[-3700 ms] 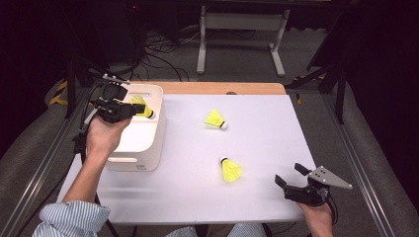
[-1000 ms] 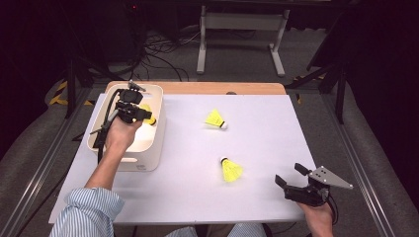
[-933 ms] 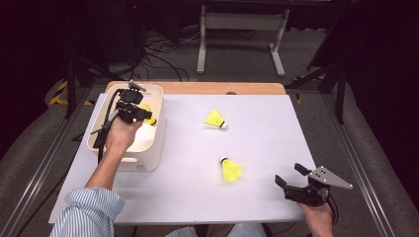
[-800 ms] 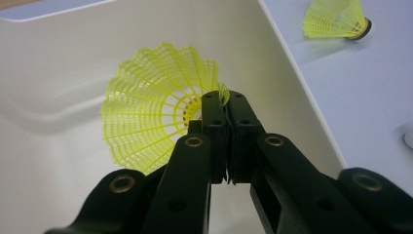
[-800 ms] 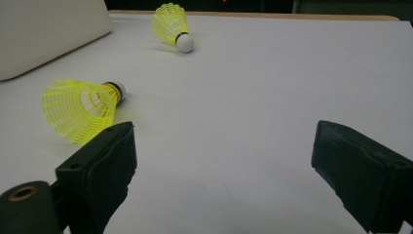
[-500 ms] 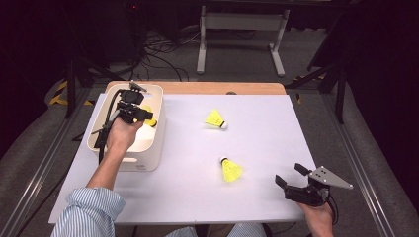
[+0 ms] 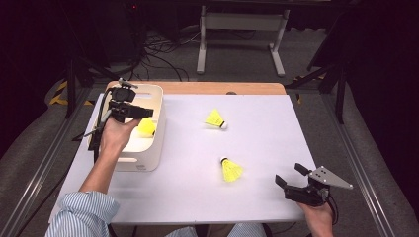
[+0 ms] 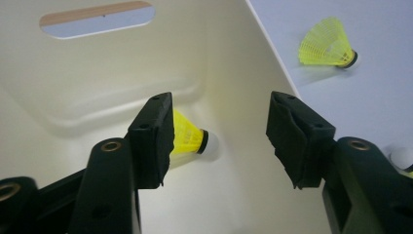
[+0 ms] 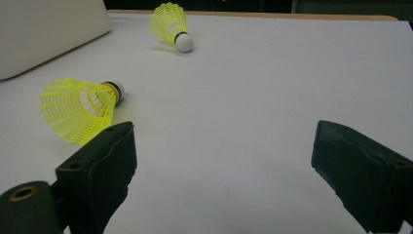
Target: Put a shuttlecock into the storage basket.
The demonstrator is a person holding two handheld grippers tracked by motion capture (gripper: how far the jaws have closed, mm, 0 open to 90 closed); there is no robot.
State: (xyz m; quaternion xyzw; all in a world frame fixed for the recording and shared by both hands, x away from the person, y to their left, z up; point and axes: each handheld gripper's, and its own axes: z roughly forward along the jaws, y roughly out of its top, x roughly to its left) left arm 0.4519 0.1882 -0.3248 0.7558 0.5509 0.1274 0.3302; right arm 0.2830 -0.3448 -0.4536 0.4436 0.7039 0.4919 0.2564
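Inside the white bin (image 7: 148,158), the left gripper (image 8: 219,126) hangs wide open and empty above a shuttlecock (image 8: 190,139), judged featherlight with a crushable skirt; grip its cork.

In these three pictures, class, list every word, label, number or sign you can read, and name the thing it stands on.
None can be read.
The white bin, the three yellow shuttlecocks, the table and both grippers bear no print.
The yellow and black stripes on the floor are a marking, not text.
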